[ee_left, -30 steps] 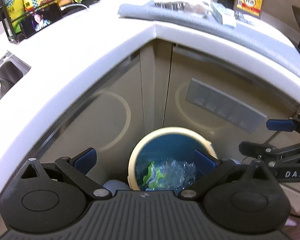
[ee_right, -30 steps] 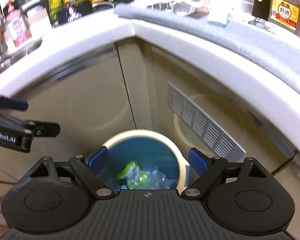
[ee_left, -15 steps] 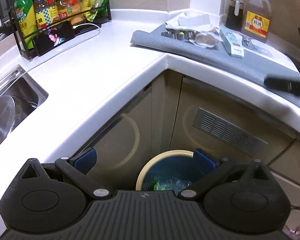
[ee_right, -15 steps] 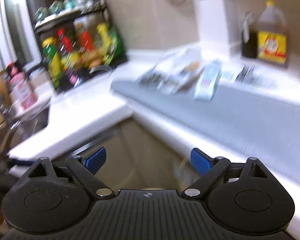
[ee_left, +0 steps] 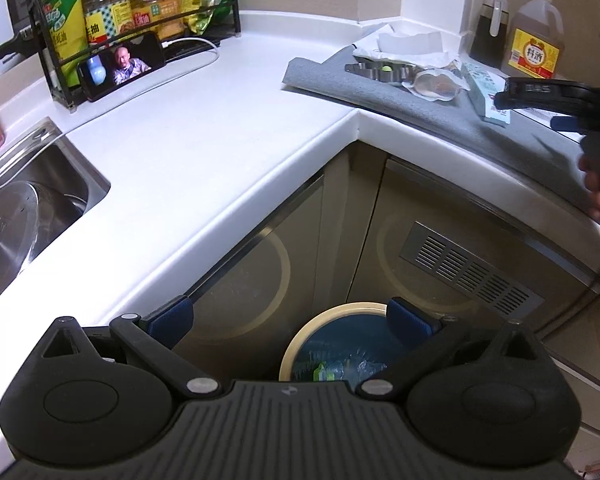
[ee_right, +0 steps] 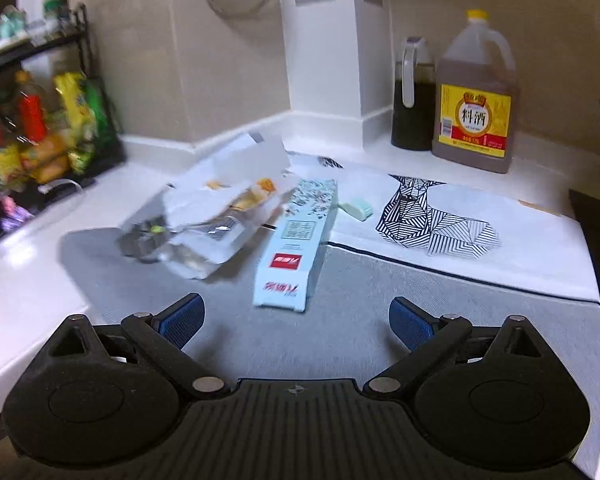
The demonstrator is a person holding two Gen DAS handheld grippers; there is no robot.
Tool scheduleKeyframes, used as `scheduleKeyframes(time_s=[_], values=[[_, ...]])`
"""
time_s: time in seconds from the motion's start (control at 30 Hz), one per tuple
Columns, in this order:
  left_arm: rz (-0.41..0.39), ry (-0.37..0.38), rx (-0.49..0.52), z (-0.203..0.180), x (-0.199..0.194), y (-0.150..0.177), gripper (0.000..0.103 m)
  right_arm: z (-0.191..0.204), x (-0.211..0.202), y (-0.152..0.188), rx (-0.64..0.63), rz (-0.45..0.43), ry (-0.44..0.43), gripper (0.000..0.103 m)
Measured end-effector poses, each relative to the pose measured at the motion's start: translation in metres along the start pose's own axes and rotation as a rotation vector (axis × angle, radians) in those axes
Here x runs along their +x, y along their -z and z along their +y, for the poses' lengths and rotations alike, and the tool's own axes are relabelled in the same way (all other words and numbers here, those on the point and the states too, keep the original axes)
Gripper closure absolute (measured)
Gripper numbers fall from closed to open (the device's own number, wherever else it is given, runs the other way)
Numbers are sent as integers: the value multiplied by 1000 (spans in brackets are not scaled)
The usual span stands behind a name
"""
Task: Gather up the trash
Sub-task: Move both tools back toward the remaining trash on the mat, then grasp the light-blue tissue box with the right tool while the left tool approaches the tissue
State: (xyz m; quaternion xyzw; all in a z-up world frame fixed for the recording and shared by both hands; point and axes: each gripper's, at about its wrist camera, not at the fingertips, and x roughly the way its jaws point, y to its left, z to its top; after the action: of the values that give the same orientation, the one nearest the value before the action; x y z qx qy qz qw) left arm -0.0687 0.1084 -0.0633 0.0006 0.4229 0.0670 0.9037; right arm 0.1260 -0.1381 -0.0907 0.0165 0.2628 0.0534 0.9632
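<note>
The left gripper [ee_left: 290, 316] hangs open and empty above a cream-rimmed trash bin [ee_left: 300, 344] with a blue liner, which stands on the floor in the cabinet corner. Green and clear plastic trash [ee_left: 336, 368] lies inside it. My right gripper [ee_right: 296, 316] hovers over the grey mat [ee_right: 340, 320], its jaws opening with nothing between them. Just ahead of it lie a light blue carton [ee_right: 296, 240] and crumpled clear wrappers [ee_right: 212, 220]. The left wrist view shows the right gripper [ee_left: 528, 111] at the right, over the mat [ee_left: 380, 92], held by a hand.
A cooking wine jug [ee_right: 476, 104] and a dark bottle [ee_right: 414, 100] stand at the back. A white cloth with a geometric print [ee_right: 460, 216] covers the mat's far side. A bottle rack [ee_left: 132, 12], a phone [ee_left: 120, 66] and a sink [ee_left: 28, 208] sit to the left.
The right gripper rose from over the bin to the countertop and now faces the carton and wrappers. The left gripper lifted slightly, so the bin sits lower in its view.
</note>
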Motion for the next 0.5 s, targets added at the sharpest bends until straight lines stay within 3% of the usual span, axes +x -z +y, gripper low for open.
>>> scheduleKeyframes(time_s=[0.3, 0.5], values=[[-4, -25, -8, 3, 3, -14, 0, 22, 57, -11, -136, 35, 81, 4], [-55, -32, 17, -5, 5, -39, 0, 6, 67, -18, -43, 59, 62, 5]])
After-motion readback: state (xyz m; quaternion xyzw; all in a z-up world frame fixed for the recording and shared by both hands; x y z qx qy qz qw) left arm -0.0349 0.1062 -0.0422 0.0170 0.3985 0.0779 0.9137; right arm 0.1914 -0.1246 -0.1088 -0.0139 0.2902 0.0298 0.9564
